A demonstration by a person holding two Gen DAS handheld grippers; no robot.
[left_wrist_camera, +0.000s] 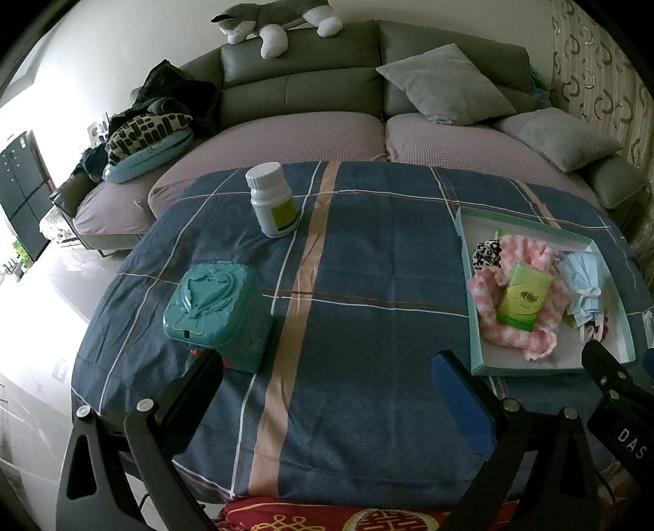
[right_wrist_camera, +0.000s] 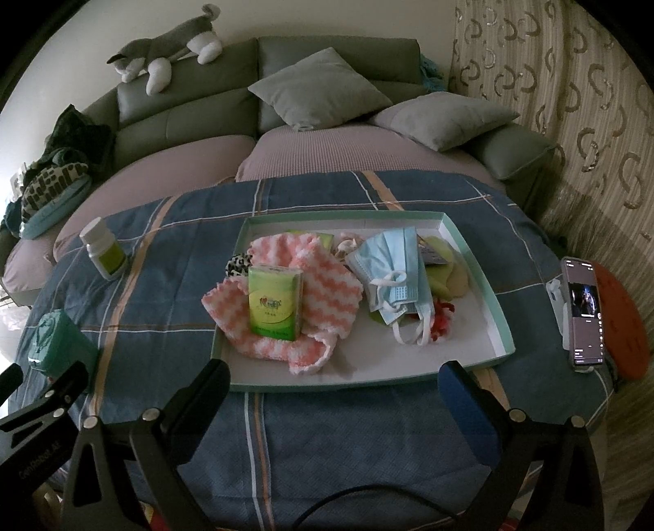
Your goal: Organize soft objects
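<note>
A shallow white tray with a teal rim (right_wrist_camera: 482,282) (left_wrist_camera: 474,326) sits on the blue plaid cloth. In it lie a pink-and-white fluffy cloth (right_wrist_camera: 327,286) (left_wrist_camera: 527,253), a green tissue pack (right_wrist_camera: 276,302) (left_wrist_camera: 523,296) on top of it, blue face masks (right_wrist_camera: 392,265) (left_wrist_camera: 580,282), a leopard-print piece (right_wrist_camera: 239,263) and yellow-green and red soft items (right_wrist_camera: 445,269). My left gripper (left_wrist_camera: 327,367) is open and empty above the cloth, left of the tray. My right gripper (right_wrist_camera: 335,380) is open and empty at the tray's near edge.
A white pill bottle (left_wrist_camera: 273,200) (right_wrist_camera: 104,249) and a teal box (left_wrist_camera: 216,314) (right_wrist_camera: 57,343) stand on the cloth at left. A phone (right_wrist_camera: 584,310) leans at the right edge. Behind is a sofa with grey cushions (right_wrist_camera: 323,85), a plush dog (left_wrist_camera: 278,20) and heaped clothes (left_wrist_camera: 151,122).
</note>
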